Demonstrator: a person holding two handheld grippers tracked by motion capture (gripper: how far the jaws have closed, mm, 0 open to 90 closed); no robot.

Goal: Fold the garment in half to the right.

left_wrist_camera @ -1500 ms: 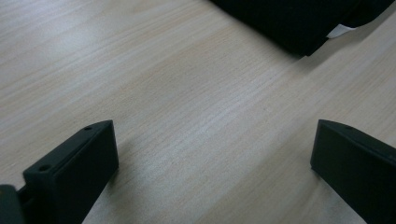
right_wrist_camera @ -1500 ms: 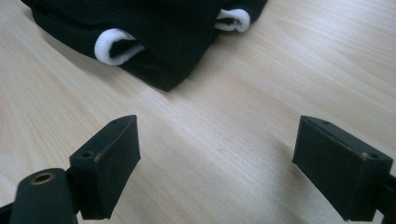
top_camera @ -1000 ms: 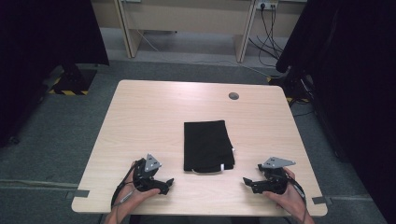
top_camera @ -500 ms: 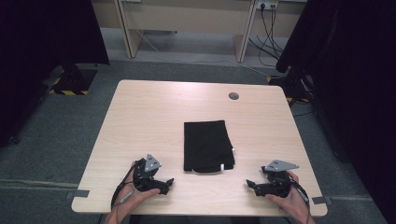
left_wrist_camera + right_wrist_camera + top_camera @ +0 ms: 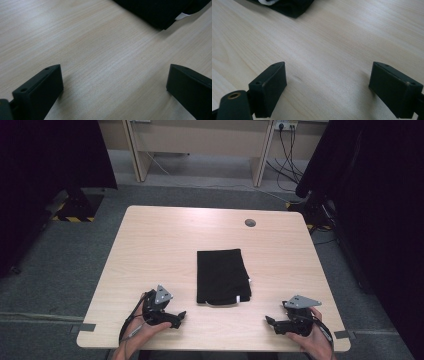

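A folded black cloth [image 5: 222, 276] with small white tags at its near edge lies flat in the middle of the wooden table [image 5: 165, 245]. My left gripper [image 5: 179, 317] rests near the front edge, left of the cloth, its jaws wide apart over bare wood. My right gripper [image 5: 269, 321] rests near the front right edge, likewise open and empty. The left gripper view has a corner of the cloth [image 5: 155, 12] at the top, beyond my left gripper [image 5: 113, 87]. In the right gripper view the cloth's corner [image 5: 287, 6] lies at the top left, ahead of my right gripper [image 5: 328, 86].
A round grey cable port [image 5: 250, 223] sits near the table's far right edge. Desk legs and cables [image 5: 285, 145] stand on the grey carpet behind. Dark curtains [image 5: 370, 195] hang at both sides.
My right gripper has slid a little to the right and nearer the front edge. The left gripper and the cloth have stayed put.
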